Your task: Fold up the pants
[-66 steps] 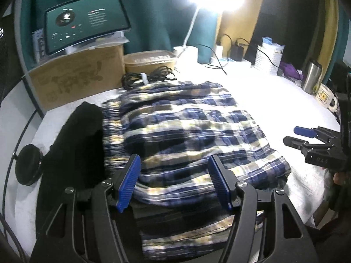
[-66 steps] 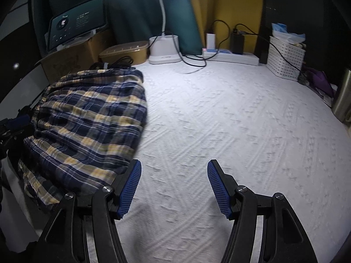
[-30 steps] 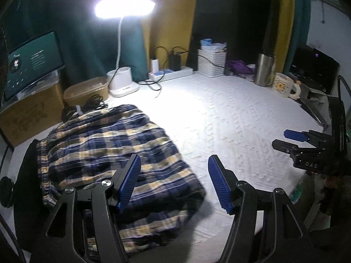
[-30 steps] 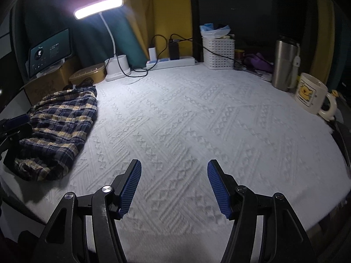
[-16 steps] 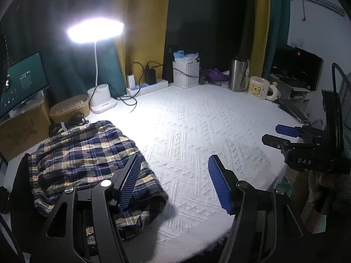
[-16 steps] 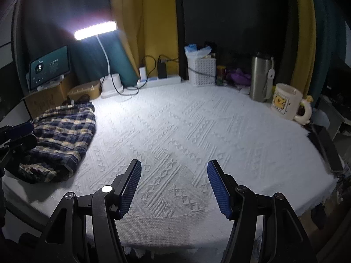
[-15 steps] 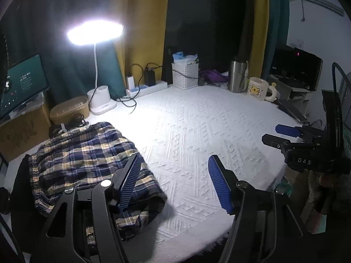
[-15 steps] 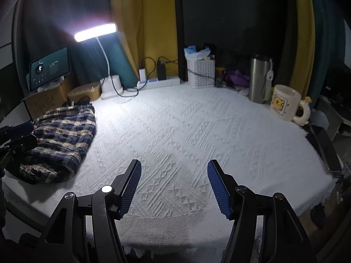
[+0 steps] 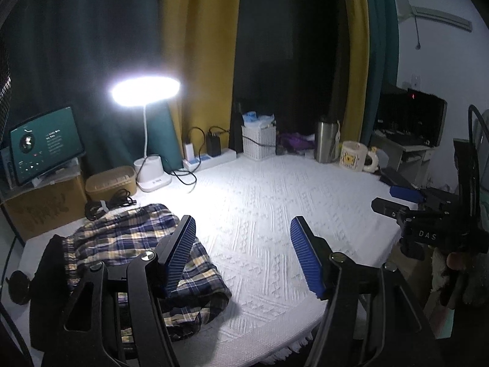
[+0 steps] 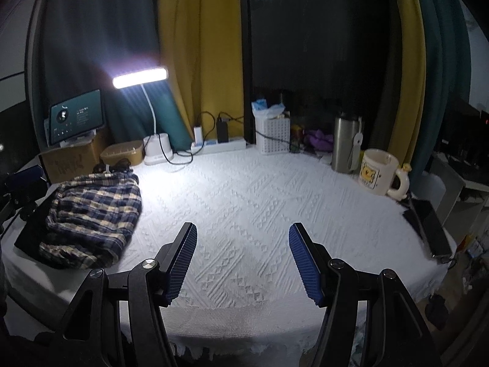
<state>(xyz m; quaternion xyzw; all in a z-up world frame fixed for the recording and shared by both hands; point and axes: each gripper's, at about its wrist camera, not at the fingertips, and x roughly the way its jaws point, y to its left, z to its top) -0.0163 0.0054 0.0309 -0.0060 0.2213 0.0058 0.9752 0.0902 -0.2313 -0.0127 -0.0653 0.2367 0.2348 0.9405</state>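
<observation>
Fingers spread wide on both grippers, holding nothing.
Left gripper and right gripper hover above the white bedspread; folded plaid pants sit near its left edge.

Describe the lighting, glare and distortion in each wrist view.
Left wrist view: the desk lamp blows out into a white glare; the plaid pants lie half in shadow; fisheye bends the curtains. Right wrist view: the lamp is less blown out, the tablecloth brightest beside it, the corners dark, slight blur.
</observation>
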